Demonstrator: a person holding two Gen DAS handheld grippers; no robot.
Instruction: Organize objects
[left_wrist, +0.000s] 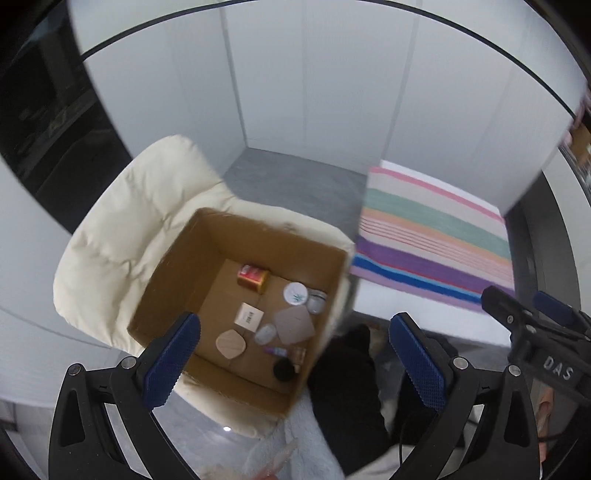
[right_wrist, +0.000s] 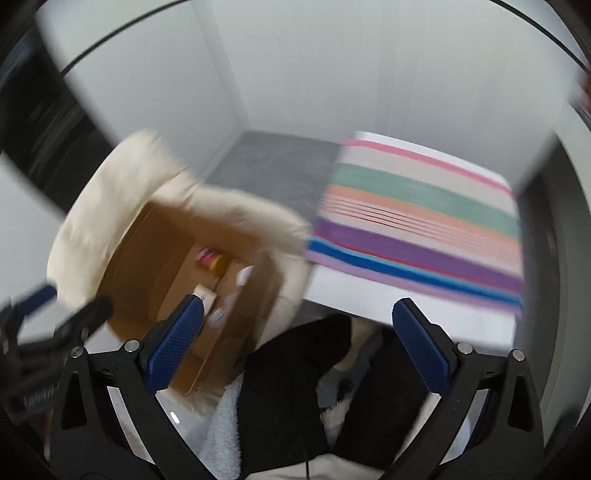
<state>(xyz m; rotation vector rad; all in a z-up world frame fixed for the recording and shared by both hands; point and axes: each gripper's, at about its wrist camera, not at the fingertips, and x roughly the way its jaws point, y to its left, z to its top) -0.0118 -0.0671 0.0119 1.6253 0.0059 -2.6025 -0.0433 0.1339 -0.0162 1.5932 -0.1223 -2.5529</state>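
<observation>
Both grippers, left (left_wrist: 293, 363) and right (right_wrist: 297, 347), gape wide and empty above dark trousers (left_wrist: 347, 391). Farther left, a cardboard box (left_wrist: 177, 266) on a cream chair (left_wrist: 122, 229) holds small toiletries (left_wrist: 295, 293); a striped cloth (left_wrist: 436, 240) lies right.

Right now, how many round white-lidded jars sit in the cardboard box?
2: white-lidded jar by the box's right wall, clear jar touching its right side. Others may be hidden.

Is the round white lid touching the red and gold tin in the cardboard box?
Apart. The left wrist view shows bare box floor between the round white lid and the red and gold tin.
</observation>
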